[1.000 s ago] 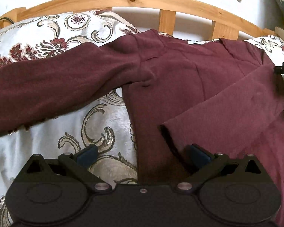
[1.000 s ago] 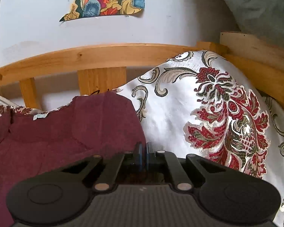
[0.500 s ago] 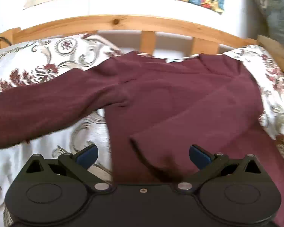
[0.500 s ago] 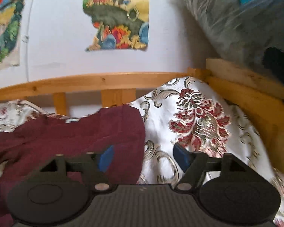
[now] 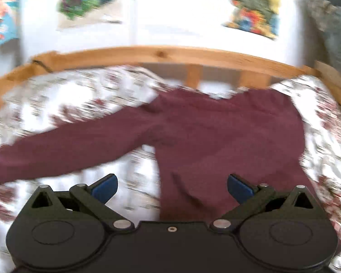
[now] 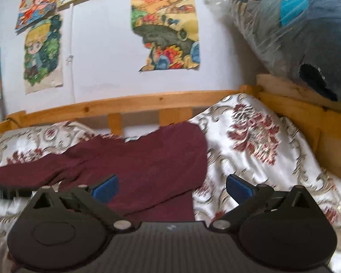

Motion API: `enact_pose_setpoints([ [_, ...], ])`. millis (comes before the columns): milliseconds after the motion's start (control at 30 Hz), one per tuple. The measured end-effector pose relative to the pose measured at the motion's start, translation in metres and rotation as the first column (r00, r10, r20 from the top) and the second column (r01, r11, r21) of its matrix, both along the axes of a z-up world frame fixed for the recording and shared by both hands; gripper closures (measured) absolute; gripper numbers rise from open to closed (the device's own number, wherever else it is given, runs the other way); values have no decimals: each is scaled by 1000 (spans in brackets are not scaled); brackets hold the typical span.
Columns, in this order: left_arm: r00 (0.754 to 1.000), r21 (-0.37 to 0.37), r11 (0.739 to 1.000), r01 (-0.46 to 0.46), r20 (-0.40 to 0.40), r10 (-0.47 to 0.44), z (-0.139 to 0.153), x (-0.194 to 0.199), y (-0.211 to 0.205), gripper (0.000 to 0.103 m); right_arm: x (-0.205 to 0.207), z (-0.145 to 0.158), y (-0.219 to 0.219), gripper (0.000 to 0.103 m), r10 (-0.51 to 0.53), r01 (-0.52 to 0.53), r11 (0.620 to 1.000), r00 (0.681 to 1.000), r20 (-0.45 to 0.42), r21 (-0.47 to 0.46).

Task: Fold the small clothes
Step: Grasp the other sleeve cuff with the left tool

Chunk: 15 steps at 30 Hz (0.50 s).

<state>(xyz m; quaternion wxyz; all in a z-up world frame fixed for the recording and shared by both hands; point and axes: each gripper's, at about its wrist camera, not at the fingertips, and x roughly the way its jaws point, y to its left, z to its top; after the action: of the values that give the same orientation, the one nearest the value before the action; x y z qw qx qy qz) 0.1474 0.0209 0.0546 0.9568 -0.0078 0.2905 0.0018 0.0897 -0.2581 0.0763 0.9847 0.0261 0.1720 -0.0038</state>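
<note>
Bed (image 5: pixel 45 104): maroon top (image 5: pixel 216 136) lies flat, one sleeve (image 5: pixel 56 152) stretched out leftward, long axis crosswise. Left tool (image 5: pixel 172 187) nearer it, jaws apart, empty. Right tool (image 6: pixel 172 187) apart, empty, over the top's right edge.

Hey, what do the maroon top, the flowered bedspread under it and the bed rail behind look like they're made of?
Maroon top: looks like a soft matte knit or fleece, with a fuzzy, non-reflective surface; the exact fibre cannot be told.
Flowered bedspread: probably satin or a similar woven fabric, since bright sheen runs along its folds.
Bed rail: light, clear-finished wood, likely pine, showing grain and a dark knot.
</note>
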Motion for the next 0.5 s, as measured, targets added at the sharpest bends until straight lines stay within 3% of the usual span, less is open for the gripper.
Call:
enact_pose_setpoints([
  [167, 985, 73, 983, -169, 53, 166, 28, -5, 82, 1, -6, -22, 24, 0, 52, -51, 999, 998, -29, 12],
  [333, 948, 140, 938, -317, 68, 311, 46, 0, 174, 1, -3, -39, 51, 0, 112, -110, 993, 993, -45, 44],
  [400, 950, 174, 934, -313, 51, 309, 46, 5, 205, 1, -1, -43, 63, 0, 143, -140, 989, 988, -53, 50],
  [500, 981, 168, 967, -191, 10, 192, 43, 12, 235, 1, 4, -48, 80, 0, 192, -190, 981, 979, -72, 41],
])
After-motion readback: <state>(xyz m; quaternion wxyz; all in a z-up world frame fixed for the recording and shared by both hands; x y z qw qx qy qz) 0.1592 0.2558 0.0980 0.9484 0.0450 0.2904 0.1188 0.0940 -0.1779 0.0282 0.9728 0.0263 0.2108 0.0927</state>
